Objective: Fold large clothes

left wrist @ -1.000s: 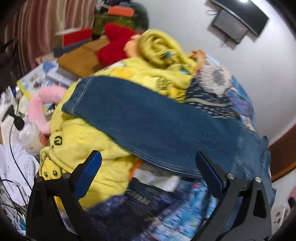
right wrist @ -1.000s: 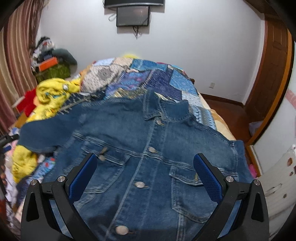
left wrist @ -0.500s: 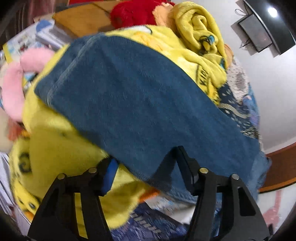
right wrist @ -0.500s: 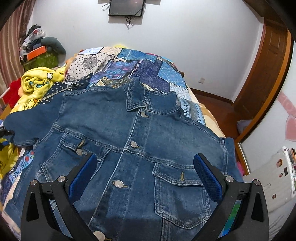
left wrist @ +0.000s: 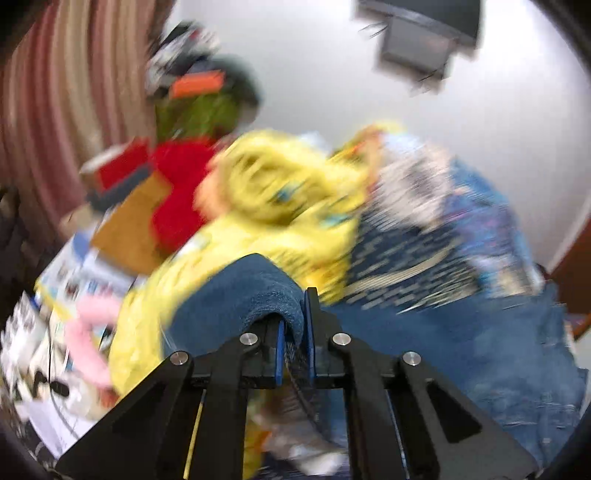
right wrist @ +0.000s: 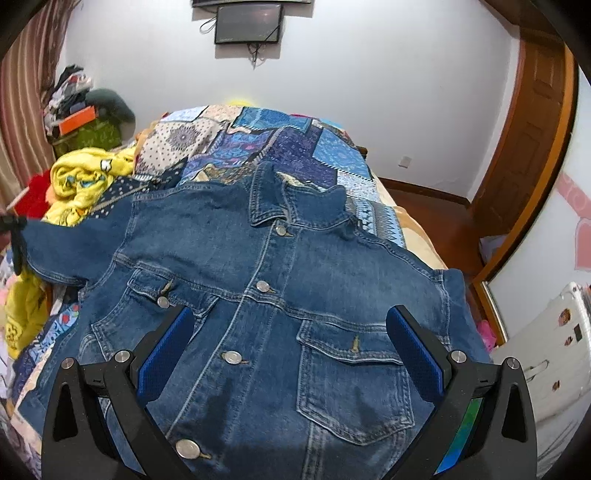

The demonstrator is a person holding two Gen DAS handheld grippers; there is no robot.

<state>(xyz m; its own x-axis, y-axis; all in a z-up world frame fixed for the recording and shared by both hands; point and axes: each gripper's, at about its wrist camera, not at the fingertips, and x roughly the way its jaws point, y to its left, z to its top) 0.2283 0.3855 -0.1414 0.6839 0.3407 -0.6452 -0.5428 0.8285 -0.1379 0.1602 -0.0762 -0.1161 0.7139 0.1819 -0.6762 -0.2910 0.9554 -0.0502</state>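
Note:
A blue denim jacket (right wrist: 280, 295) lies front up, buttoned, on the patchwork bed cover (right wrist: 280, 144). Its left sleeve (right wrist: 74, 243) stretches out to the left, and the left gripper shows at its end in the right wrist view (right wrist: 14, 236). In the blurred left wrist view, my left gripper (left wrist: 293, 332) is shut on a raised fold of that sleeve (left wrist: 258, 291). My right gripper (right wrist: 291, 354) is open and empty, hovering above the jacket's lower front, between the two chest pockets.
A yellow plush blanket (right wrist: 85, 181) and a red plush toy (left wrist: 177, 184) are piled at the bed's left side, with books and papers (left wrist: 74, 273) beyond. A wooden door (right wrist: 532, 147) stands at the right; a wall screen (right wrist: 247, 24) hangs behind the bed.
My left gripper went from open above the sleeve to shut on it, then lifted it into a raised fold. My right gripper stayed open and drew nearer over the jacket.

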